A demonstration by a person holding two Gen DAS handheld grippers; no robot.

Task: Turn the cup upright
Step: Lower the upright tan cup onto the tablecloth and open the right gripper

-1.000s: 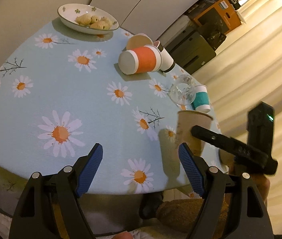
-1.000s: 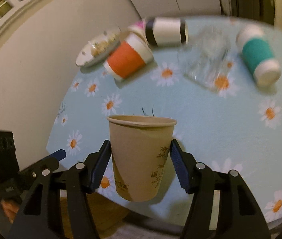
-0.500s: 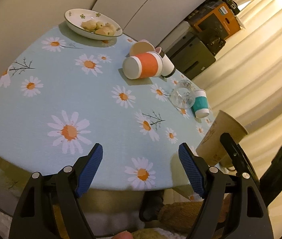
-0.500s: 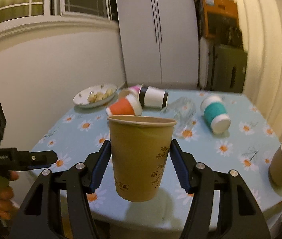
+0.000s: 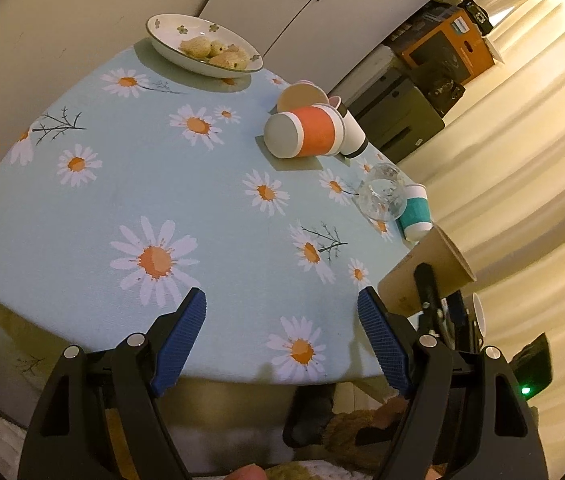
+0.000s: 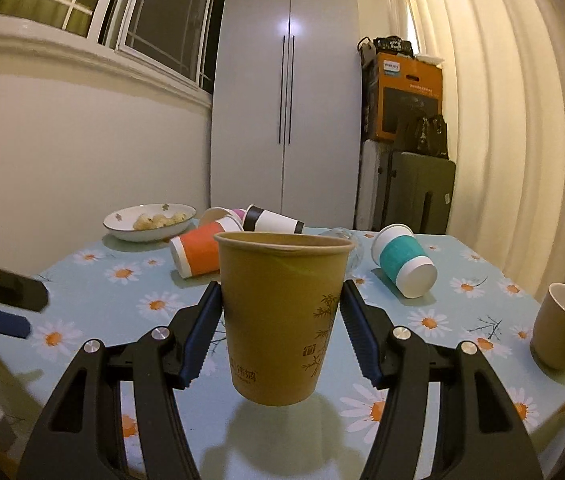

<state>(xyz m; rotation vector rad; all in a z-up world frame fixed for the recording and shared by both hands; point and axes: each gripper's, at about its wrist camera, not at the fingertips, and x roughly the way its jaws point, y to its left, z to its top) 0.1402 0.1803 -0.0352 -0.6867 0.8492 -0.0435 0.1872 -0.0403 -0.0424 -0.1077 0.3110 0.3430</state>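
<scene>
- Now the right gripper (image 6: 280,320) is squeezed on the brown paper cup (image 6: 282,312), mouth up, held just above the table (image 6: 462,308) near its front edge
- Left gripper (image 5: 282,336) is wide open w/ nothing in it, low at the table edge
- Daisy cloth has tipped cups, a bowl (image 6: 150,222) of snacks & a mug (image 6: 564,326)
- White cupboard (image 6: 286,92) & curtains (image 6: 522,120) behind
</scene>
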